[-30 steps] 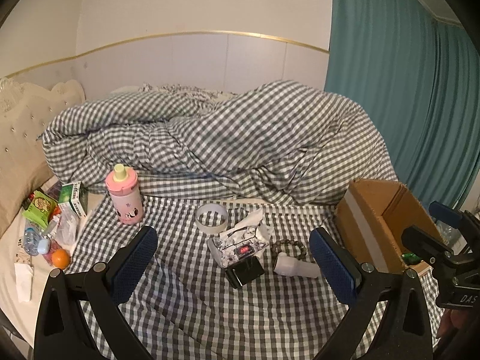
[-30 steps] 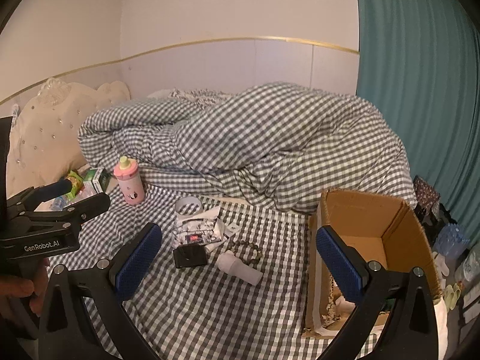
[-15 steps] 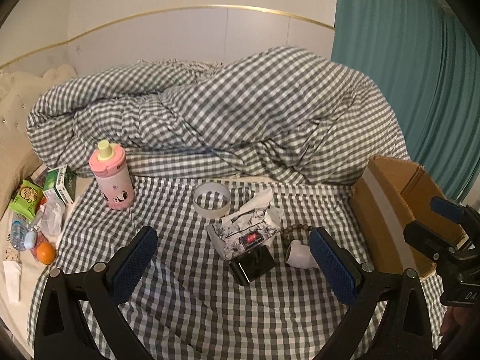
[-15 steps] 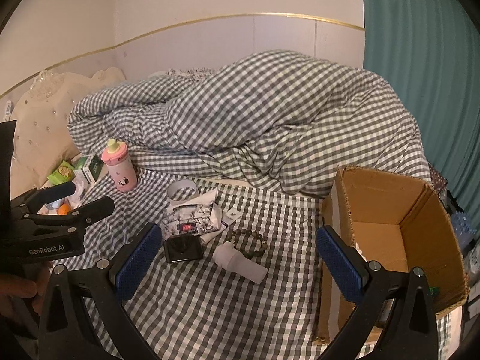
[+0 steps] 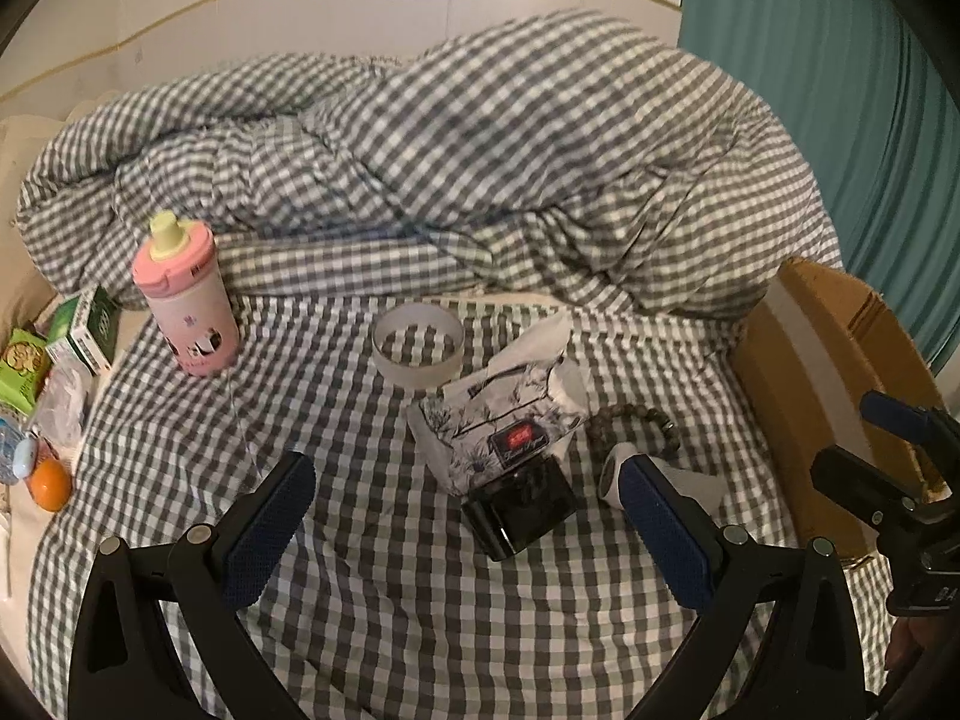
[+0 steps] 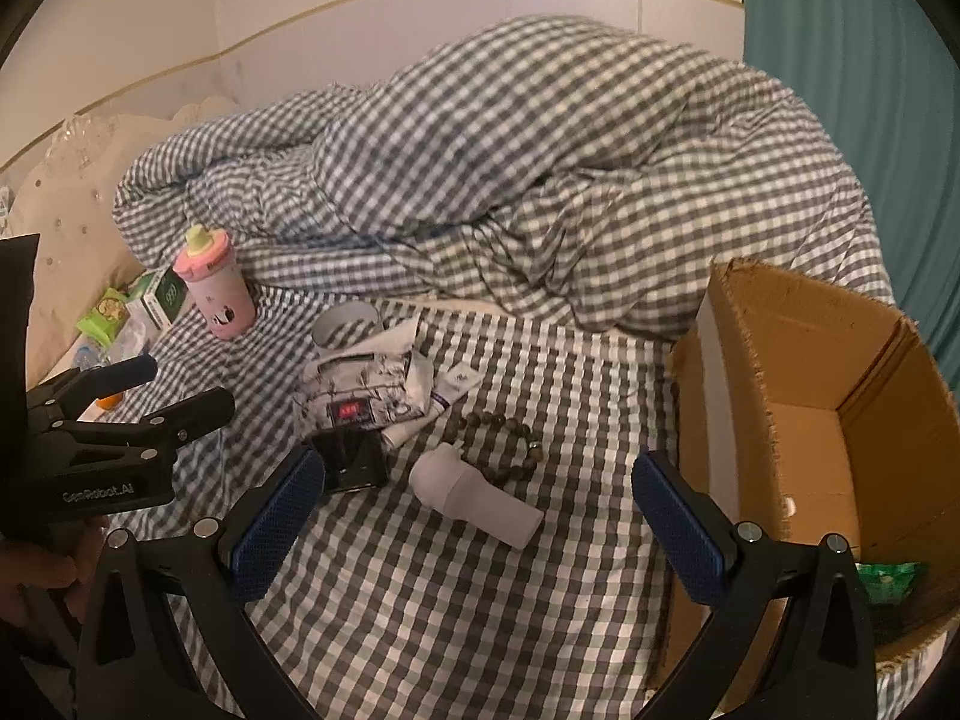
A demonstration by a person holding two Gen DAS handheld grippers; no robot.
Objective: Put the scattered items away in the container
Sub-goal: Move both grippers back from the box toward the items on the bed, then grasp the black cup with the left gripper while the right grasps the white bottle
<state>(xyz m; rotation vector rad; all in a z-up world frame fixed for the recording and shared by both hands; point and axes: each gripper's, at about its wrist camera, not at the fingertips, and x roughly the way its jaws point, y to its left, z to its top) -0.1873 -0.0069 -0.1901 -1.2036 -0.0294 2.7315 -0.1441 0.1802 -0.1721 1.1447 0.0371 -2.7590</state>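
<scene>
Scattered on the checked sheet are a pink bottle, a tape roll, a floral tissue pack, a black box, a bead bracelet and a white cylinder. The open cardboard box stands at the right. My left gripper is open, hovering just short of the black box. My right gripper is open above the white cylinder and bracelet, left of the cardboard box. A green packet lies inside the box.
A heaped checked duvet fills the back of the bed. Green cartons, a plastic bag and an orange lie at the left edge beside a cream pillow. A teal curtain hangs at the right.
Both grippers have moved forward and lower toward the items, which now look larger. Both remain open. Nothing on the bed has shifted.
</scene>
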